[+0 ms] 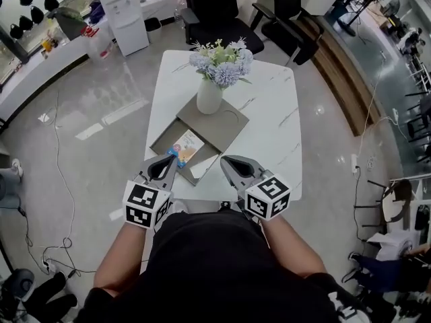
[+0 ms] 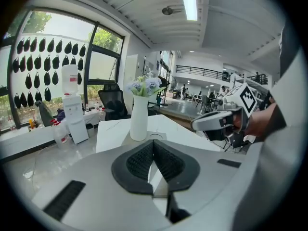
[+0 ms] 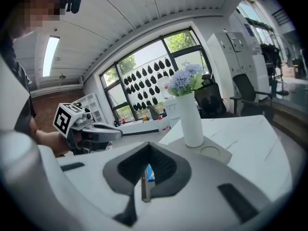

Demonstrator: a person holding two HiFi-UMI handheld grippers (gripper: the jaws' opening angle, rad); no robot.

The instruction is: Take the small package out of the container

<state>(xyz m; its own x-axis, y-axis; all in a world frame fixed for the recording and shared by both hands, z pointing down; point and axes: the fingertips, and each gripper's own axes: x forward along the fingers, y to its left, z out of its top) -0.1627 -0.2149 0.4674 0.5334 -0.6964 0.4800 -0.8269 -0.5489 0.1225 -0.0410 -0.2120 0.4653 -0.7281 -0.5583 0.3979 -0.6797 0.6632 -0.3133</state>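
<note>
A flat tan container (image 1: 163,138) lies open on the white marble table (image 1: 269,126), with its lid (image 1: 225,123) slid to the far right. Inside the container lies the small package (image 1: 185,147), printed in blue and orange. A white vase of flowers (image 1: 209,96) stands on the lid. My left gripper (image 1: 167,163) is shut and empty, hovering just short of the container's near edge. My right gripper (image 1: 227,161) is level with it, also shut and holding nothing. The package (image 3: 151,173) shows as a blue sliver behind the right gripper's pads (image 3: 163,165). Both hands are at the table's near edge.
Two black office chairs (image 1: 219,12) stand behind the table's far end. A white water dispenser (image 1: 124,15) is at the back left, and cables (image 1: 64,180) trail over the floor on the left. The vase (image 2: 138,117) rises straight ahead of the left gripper (image 2: 153,143).
</note>
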